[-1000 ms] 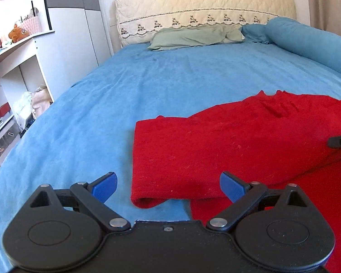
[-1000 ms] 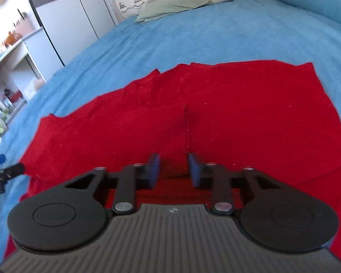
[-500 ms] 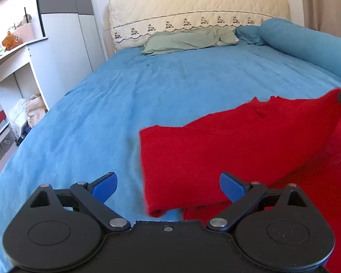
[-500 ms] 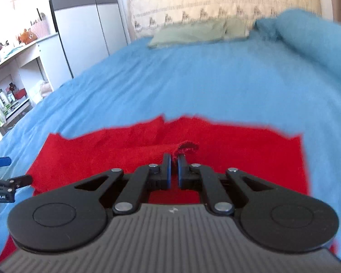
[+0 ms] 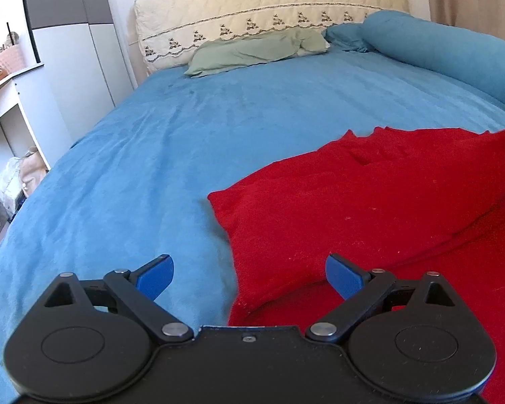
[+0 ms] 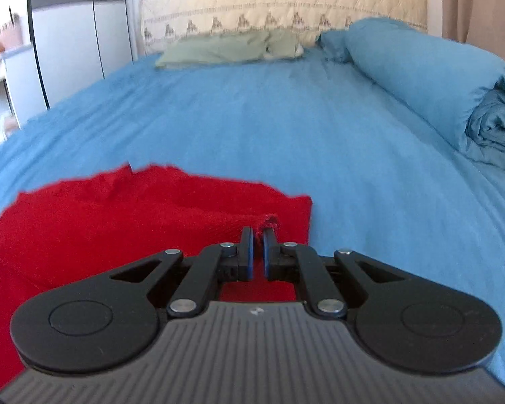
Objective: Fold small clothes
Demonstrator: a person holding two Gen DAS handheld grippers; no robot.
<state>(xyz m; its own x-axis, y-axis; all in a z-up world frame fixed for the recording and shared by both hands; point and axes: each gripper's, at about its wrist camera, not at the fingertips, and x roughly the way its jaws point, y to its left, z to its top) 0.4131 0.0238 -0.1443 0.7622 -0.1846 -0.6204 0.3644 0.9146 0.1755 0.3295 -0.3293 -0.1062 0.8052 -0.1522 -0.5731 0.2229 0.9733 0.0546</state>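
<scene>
We see the red knitted garment [image 5: 370,202] lying on the blue bedspread [image 5: 171,155], toward the near right part of the bed. Its left edge is a rounded fold that runs from the far side down to a point between the left gripper's fingers. Left of that fold the blue bedspread is bare as far as the bed's left edge. Beyond the garment's ragged far edge, bare bedspread continues up to the flat pale green pillow [image 5: 256,52] and the cream quilted headboard [image 5: 269,10].

The left gripper [image 5: 249,274] hovers with its blue-tipped fingers [image 5: 156,274] spread wide apart, holding nothing. The garment's folded corner lies below the gap.

The right gripper [image 6: 258,249] is clamped on a raised corner of the red knitted garment [image 6: 118,215]; a frayed tuft of red cloth pokes out just past the nearly closed pads. The cloth slopes down and leftward from that pinch. To the right of the pinch, open blue bedspread [image 6: 353,155] extends to the rolled blue duvet [image 6: 421,77] along the right side.

A white wardrobe with grey panels [image 5: 74,43] stands past the bed's left edge.
</scene>
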